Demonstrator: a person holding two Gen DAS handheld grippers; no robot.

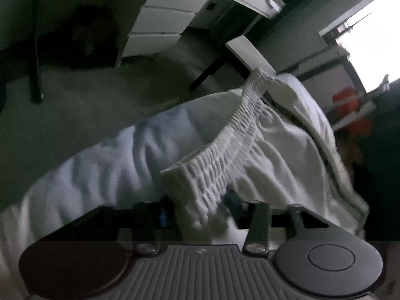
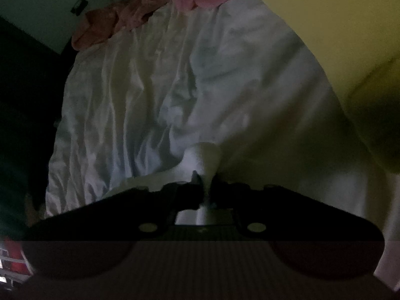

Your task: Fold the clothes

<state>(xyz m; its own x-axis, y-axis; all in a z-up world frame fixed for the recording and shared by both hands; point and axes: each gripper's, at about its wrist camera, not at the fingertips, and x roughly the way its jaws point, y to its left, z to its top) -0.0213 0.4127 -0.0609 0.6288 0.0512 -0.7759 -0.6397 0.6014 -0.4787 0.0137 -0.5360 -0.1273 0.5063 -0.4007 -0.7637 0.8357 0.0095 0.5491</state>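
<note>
A white garment (image 1: 270, 155) with a gathered elastic waistband (image 1: 240, 125) hangs in folds across the left wrist view. The near end of the waistband drops between the fingers of my left gripper (image 1: 212, 210), which stand well apart and do not press on it. In the dim right wrist view the white garment (image 2: 155, 95) spreads out wrinkled ahead. My right gripper (image 2: 205, 185) has its dark fingers close together, pinching a raised fold of that white cloth (image 2: 206, 155).
A white drawer unit (image 1: 162, 20) and a white slab on a dark leg (image 1: 247, 52) stand beyond the garment, with a bright window (image 1: 370, 37) and red items (image 1: 345, 100) at right. Pink cloth (image 2: 120, 20) lies at the far edge; a yellow-green surface (image 2: 325, 25) fills the right.
</note>
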